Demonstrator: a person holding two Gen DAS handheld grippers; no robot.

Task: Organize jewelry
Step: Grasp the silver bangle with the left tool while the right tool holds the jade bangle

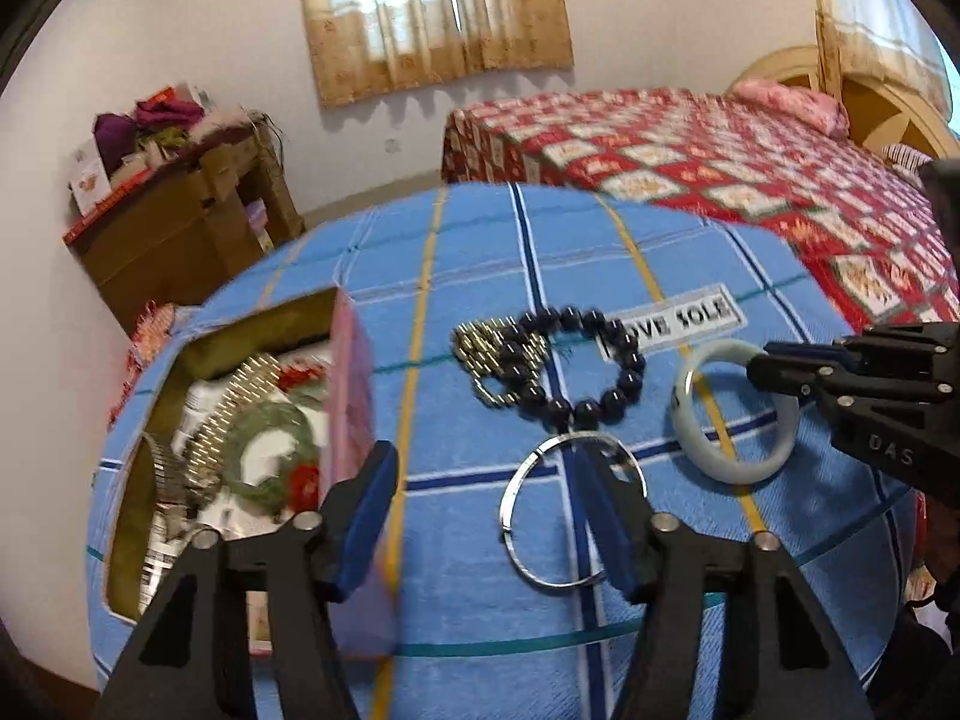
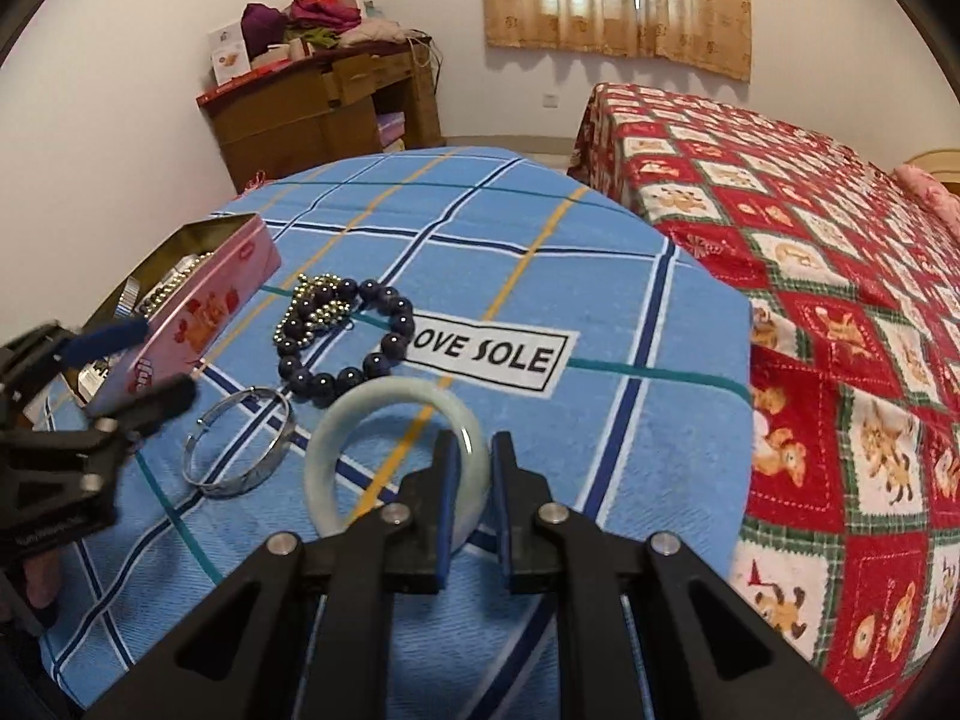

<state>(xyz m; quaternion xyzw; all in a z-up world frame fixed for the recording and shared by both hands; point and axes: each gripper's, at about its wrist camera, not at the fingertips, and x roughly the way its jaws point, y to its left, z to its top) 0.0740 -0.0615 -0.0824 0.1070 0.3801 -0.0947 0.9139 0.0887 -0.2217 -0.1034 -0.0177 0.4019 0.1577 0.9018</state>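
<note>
On the blue checked cloth (image 1: 480,264) lie a silver bangle (image 1: 507,516), a dark bead bracelet (image 1: 624,384), a gold bead chain (image 1: 480,348) and a pale jade bangle (image 1: 738,468). At the left stands an open pink tin (image 1: 354,372) with several pieces inside. My left gripper (image 1: 489,516) is open. One of its fingers is inside the silver bangle's ring and the other is beside the tin, and neither pad presses on the rim. My right gripper (image 2: 475,498) is shut on the jade bangle (image 2: 324,450) at its right rim. The right wrist view also shows the silver bangle (image 2: 240,483) and the left gripper (image 2: 144,360).
A bed with a red patchwork quilt (image 2: 840,300) stands close to the right of the clothed surface. A wooden cabinet (image 2: 312,114) piled with clothes is against the far wall. A "LOVE SOLE" label (image 2: 486,354) is printed on the cloth.
</note>
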